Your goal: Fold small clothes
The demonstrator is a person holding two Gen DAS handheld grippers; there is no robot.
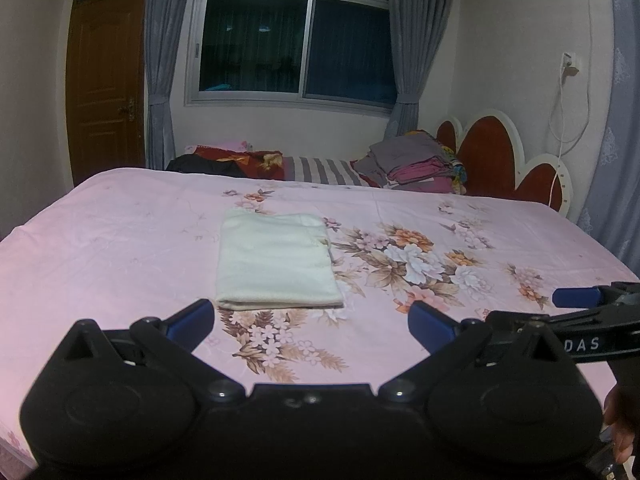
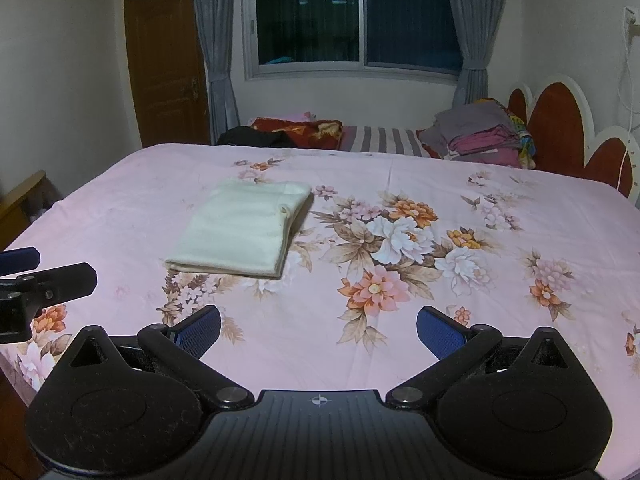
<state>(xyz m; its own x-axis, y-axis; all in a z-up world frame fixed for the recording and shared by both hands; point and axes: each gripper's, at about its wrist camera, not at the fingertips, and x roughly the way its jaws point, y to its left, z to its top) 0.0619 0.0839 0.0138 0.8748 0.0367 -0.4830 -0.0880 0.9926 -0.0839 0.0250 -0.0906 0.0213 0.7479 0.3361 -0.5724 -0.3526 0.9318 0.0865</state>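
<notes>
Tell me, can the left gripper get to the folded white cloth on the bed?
Probably yes. The left gripper has its jaws wide open and points at the folded cream-white cloth, with only bare floral bedsheet between. The right gripper stays off to the side.

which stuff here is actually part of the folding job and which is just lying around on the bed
Part of the job:
- folded cream cloth, lying flat on the pink floral sheet
- left gripper, open and empty
- right gripper, open and empty

Just lying about:
- stack of folded clothes by the headboard
- striped bedding
- red patterned blanket
</notes>
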